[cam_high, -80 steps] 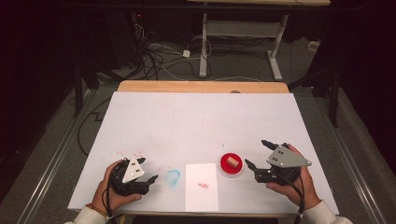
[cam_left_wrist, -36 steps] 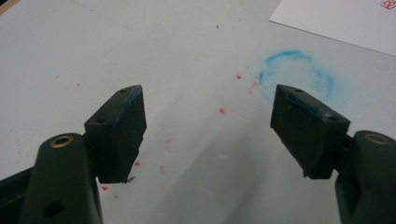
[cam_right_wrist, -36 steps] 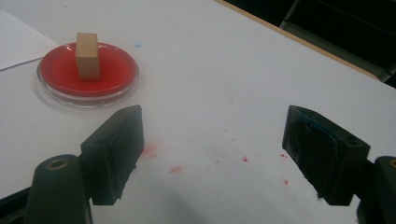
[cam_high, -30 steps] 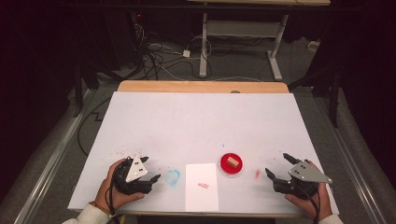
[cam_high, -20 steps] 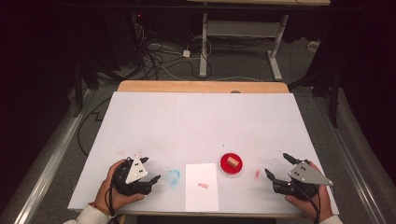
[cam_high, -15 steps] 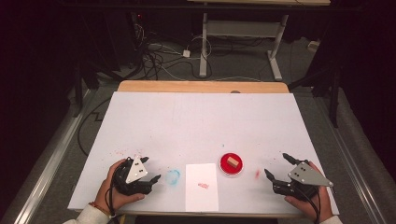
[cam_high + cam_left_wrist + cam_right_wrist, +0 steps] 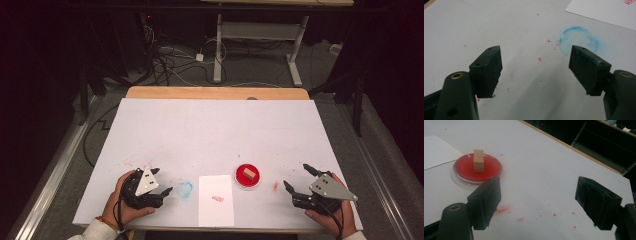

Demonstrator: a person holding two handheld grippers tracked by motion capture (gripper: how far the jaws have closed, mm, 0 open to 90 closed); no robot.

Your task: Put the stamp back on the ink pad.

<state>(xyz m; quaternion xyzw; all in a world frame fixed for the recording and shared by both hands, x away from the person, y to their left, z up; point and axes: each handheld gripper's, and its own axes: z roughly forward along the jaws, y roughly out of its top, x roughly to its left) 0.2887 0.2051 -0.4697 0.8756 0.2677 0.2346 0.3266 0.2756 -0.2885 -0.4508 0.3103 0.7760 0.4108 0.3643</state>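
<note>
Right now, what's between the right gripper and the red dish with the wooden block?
In the high view, just a red ink smear on bare table lies between the right gripper and the red dish; the wooden block stands in it.

The counter (image 7: 215,130) has a white top with a wooden strip along its far edge, and most of its surface is bare. Near the front edge lies a white sheet of paper (image 7: 216,200) with a small red mark on it; just to its left there is a blue ring stain (image 7: 185,189), and to its right stands a round red dish (image 7: 248,176) with a small wooden block (image 7: 249,173) on it. Small red spots (image 7: 504,210) are on the top right of the dish, and more lie near the front left corner.
</note>
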